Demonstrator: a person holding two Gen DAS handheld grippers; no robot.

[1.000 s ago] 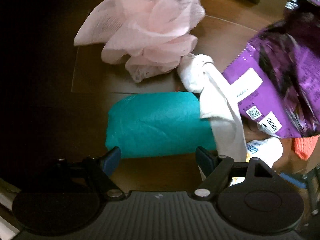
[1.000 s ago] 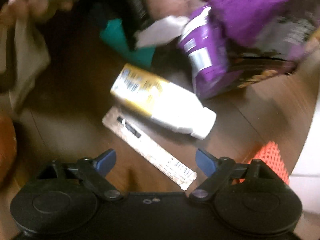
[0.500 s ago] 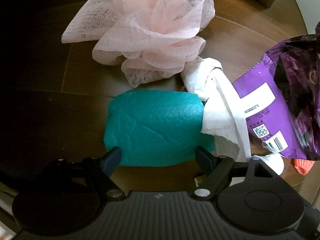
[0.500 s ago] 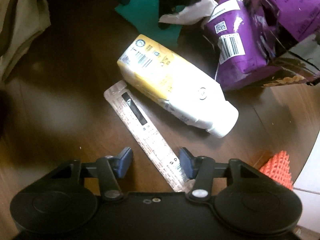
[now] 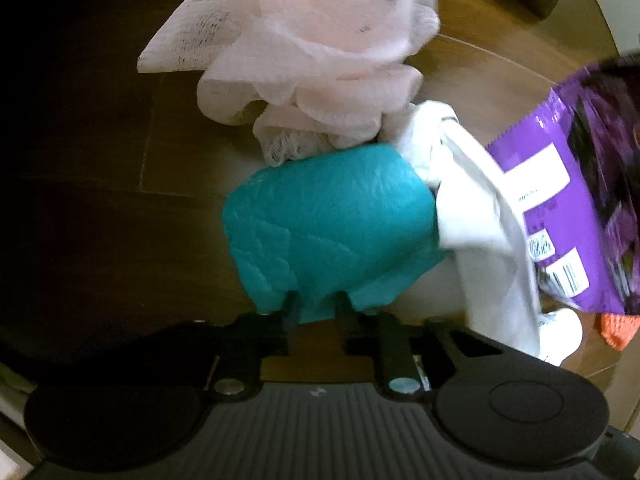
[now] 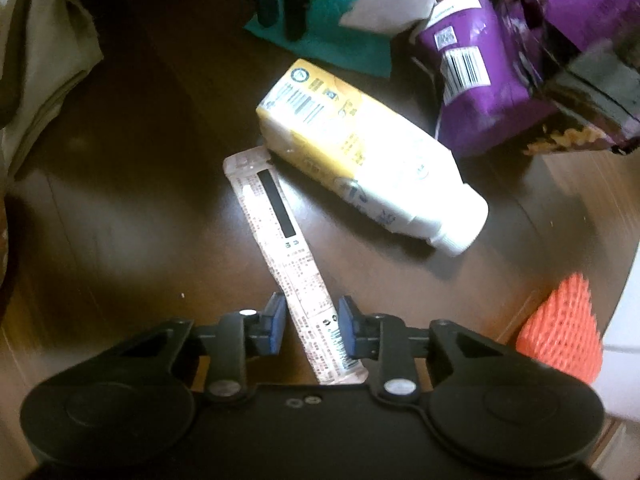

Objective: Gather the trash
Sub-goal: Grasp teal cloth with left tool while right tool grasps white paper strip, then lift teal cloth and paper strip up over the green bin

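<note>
My left gripper (image 5: pixel 316 308) is shut on the near edge of a crumpled teal plastic bag (image 5: pixel 332 224), which bunches up between the fingers. A pink mesh sponge (image 5: pixel 312 48) lies behind it and a white tissue (image 5: pixel 476 220) to its right. My right gripper (image 6: pixel 312 322) is closing around the near end of a long flat paper wrapper (image 6: pixel 288 252) on the dark wooden table; a small gap still shows on both sides. The left gripper's fingers (image 6: pixel 280 4) and the teal bag (image 6: pixel 340 44) show at the top of the right wrist view.
A yellow and white bottle (image 6: pixel 364 168) lies on its side beyond the wrapper. A purple snack bag (image 6: pixel 520 52) sits at the right, also in the left wrist view (image 5: pixel 580 200). An orange mesh piece (image 6: pixel 564 328) lies at the table's right edge. A beige cloth (image 6: pixel 40 60) lies at the left.
The left gripper has shut on the teal bag and bunched it up. The right gripper has narrowed from wide open to almost shut around the wrapper's near end.
</note>
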